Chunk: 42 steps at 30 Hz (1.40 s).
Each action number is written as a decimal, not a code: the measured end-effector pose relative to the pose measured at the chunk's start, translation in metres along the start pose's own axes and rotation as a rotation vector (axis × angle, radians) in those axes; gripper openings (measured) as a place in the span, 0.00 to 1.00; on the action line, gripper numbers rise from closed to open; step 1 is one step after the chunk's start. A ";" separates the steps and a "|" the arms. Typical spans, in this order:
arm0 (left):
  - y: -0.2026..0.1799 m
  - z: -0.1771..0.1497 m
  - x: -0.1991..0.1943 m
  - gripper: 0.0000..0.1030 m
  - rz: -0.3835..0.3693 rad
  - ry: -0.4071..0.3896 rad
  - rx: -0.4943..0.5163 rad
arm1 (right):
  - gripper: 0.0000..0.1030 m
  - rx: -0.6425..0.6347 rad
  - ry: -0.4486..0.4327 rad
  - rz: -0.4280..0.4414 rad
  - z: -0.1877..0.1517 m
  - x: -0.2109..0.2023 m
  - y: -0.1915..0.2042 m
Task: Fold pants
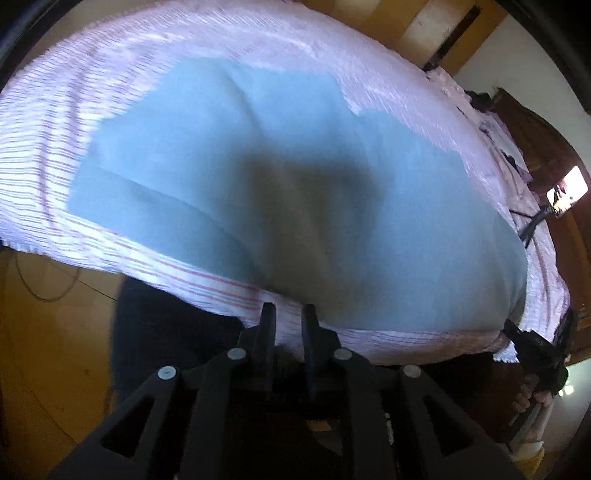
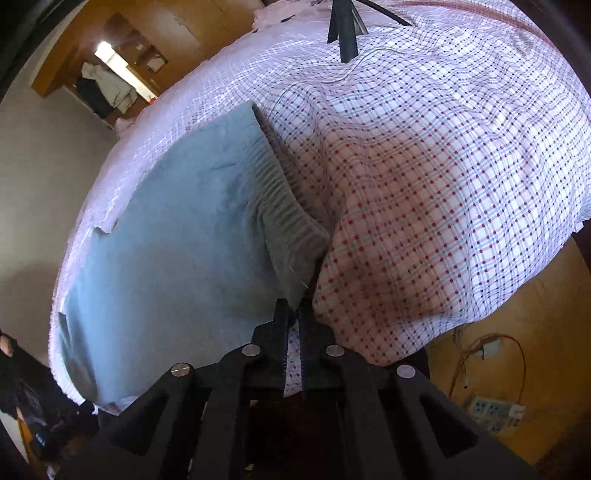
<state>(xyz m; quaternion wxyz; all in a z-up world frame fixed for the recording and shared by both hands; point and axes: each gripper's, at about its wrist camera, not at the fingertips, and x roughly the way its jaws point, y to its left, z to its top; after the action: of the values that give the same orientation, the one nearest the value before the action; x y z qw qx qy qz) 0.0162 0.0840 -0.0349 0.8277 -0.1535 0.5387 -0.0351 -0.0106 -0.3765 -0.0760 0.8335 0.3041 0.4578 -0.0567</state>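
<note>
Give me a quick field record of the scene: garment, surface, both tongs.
garment: light blue pants, spread flat, ribbed waistband toward the right tongs
surface: bed with checked sheet
left tongs: slightly open, nothing between them, at the bed's near edge
right tongs: shut, pinching the waistband corner
other: tripod leg on the bed; power strip on the floor

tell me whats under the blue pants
The light blue pants lie spread on a bed covered by a checked pink-and-white sheet. What the sheet is like directly beneath them is hidden by the fabric.
</note>
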 end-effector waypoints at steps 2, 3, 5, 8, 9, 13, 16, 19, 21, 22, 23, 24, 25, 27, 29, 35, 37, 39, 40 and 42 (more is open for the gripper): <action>0.016 -0.001 -0.010 0.15 0.029 -0.034 -0.023 | 0.03 -0.014 0.001 -0.014 -0.001 -0.007 0.001; 0.027 0.000 -0.015 0.15 0.042 -0.054 -0.044 | 0.03 -0.024 0.001 -0.026 -0.001 -0.010 0.003; 0.048 0.003 -0.022 0.15 0.074 -0.089 -0.083 | 0.04 -0.064 0.003 -0.068 -0.002 -0.020 0.014; 0.078 0.008 -0.030 0.15 0.118 -0.120 -0.149 | 0.06 -0.164 0.019 -0.124 -0.005 -0.030 0.044; 0.085 0.009 -0.031 0.15 0.123 -0.125 -0.157 | 0.07 -0.201 0.023 -0.129 -0.007 -0.031 0.057; 0.106 0.018 -0.032 0.15 0.157 -0.138 -0.165 | 0.25 -0.380 0.083 -0.094 -0.019 -0.020 0.130; 0.112 0.021 -0.031 0.16 0.149 -0.127 -0.167 | 0.27 -0.500 0.164 -0.015 -0.036 0.002 0.189; 0.112 0.025 -0.030 0.16 0.130 -0.120 -0.149 | 0.27 -0.582 0.273 0.095 -0.057 0.028 0.254; 0.108 0.026 -0.029 0.16 0.129 -0.121 -0.127 | 0.27 -0.640 0.328 0.166 -0.071 0.043 0.294; 0.107 0.028 -0.028 0.16 0.131 -0.122 -0.121 | 0.27 -0.675 0.349 0.201 -0.079 0.050 0.315; 0.107 0.029 -0.027 0.16 0.132 -0.122 -0.115 | 0.27 -0.708 0.361 0.223 -0.086 0.056 0.336; 0.109 0.031 -0.026 0.16 0.130 -0.122 -0.113 | 0.27 -0.736 0.367 0.234 -0.094 0.060 0.351; 0.111 0.035 -0.024 0.15 0.128 -0.120 -0.116 | 0.27 -0.770 0.374 0.244 -0.101 0.066 0.369; 0.115 0.042 -0.021 0.15 0.122 -0.120 -0.118 | 0.27 -0.833 0.387 0.254 -0.113 0.081 0.401; 0.117 0.043 -0.020 0.16 0.122 -0.123 -0.109 | 0.27 -0.881 0.394 0.240 -0.123 0.095 0.423; 0.124 0.045 -0.013 0.15 0.123 -0.121 -0.098 | 0.20 -1.014 0.327 0.110 -0.138 0.134 0.449; 0.125 0.046 -0.012 0.15 0.116 -0.118 -0.096 | 0.00 -0.977 0.322 0.145 -0.129 0.128 0.441; 0.123 0.047 -0.013 0.15 0.109 -0.121 -0.082 | 0.00 -0.939 0.310 0.199 -0.116 0.112 0.436; 0.122 0.047 -0.013 0.16 0.109 -0.122 -0.074 | 0.00 -0.936 0.279 0.206 -0.110 0.101 0.432; 0.118 0.051 -0.011 0.16 0.108 -0.122 -0.055 | 0.00 -0.931 0.231 0.219 -0.097 0.081 0.427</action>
<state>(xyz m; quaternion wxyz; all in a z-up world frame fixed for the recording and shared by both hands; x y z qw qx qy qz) 0.0447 0.2100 -0.0405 0.8550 -0.1488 0.4957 0.0341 0.1241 0.0378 0.0153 0.8259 -0.0501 0.4891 0.2760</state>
